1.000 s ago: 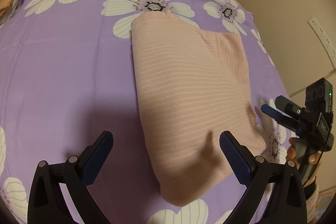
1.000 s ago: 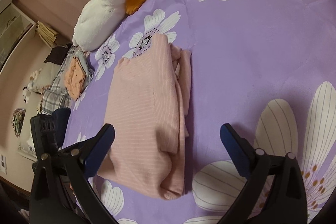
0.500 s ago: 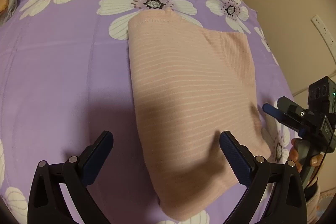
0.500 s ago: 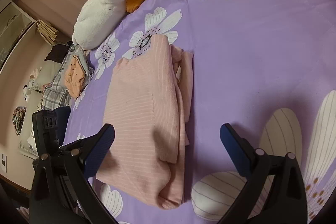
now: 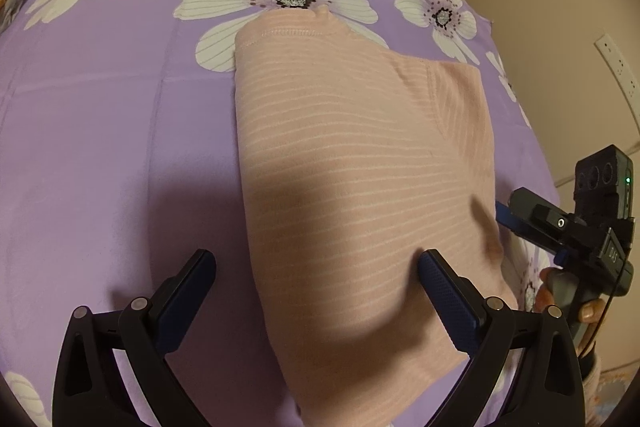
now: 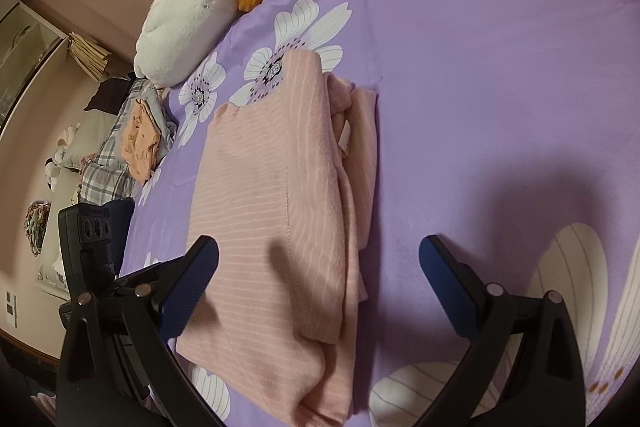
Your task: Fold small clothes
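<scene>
Lying folded on the purple floral bedsheet [image 5: 100, 147], pink striped garment [image 5: 360, 187], layered edges facing right. Left gripper [image 5: 316, 267] and right gripper [image 6: 318, 259] both spread wide, holding nothing; bare sheet either side.

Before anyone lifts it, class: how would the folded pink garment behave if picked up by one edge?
The pink striped garment would probably droop and unfold, since its stacked layers lie loose along one side. It looks soft and light, so pushing it across the purple floral sheet would likely bunch it.
</scene>
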Tool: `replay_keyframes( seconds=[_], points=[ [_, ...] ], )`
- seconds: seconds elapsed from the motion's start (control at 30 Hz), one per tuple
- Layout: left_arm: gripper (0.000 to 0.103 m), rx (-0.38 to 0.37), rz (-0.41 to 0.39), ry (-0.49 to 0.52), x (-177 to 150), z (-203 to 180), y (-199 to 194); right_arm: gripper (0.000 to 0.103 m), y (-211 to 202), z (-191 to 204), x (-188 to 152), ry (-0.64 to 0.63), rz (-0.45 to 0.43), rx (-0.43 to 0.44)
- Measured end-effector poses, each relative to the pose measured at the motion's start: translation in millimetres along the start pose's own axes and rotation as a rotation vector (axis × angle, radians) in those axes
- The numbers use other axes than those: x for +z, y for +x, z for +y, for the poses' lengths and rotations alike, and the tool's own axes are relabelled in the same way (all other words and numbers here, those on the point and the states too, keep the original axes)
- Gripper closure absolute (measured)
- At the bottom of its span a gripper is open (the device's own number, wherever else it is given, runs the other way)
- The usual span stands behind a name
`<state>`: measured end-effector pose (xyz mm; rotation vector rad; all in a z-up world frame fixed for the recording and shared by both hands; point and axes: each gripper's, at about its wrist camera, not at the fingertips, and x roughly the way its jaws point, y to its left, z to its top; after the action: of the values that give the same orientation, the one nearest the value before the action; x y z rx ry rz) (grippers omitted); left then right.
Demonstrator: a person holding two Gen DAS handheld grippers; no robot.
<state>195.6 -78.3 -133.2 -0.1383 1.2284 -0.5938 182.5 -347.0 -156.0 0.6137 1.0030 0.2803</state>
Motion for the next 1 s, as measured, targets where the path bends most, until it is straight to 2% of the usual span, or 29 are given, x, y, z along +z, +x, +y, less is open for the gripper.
replay_keyframes(
  seconds=[1.0],
  points=[
    [0.002, -0.026, -0.025, -0.014, 10, -2, 11, 0.001, 27, 8, 11, -0.063, -0.003, 0.011]
  ],
)
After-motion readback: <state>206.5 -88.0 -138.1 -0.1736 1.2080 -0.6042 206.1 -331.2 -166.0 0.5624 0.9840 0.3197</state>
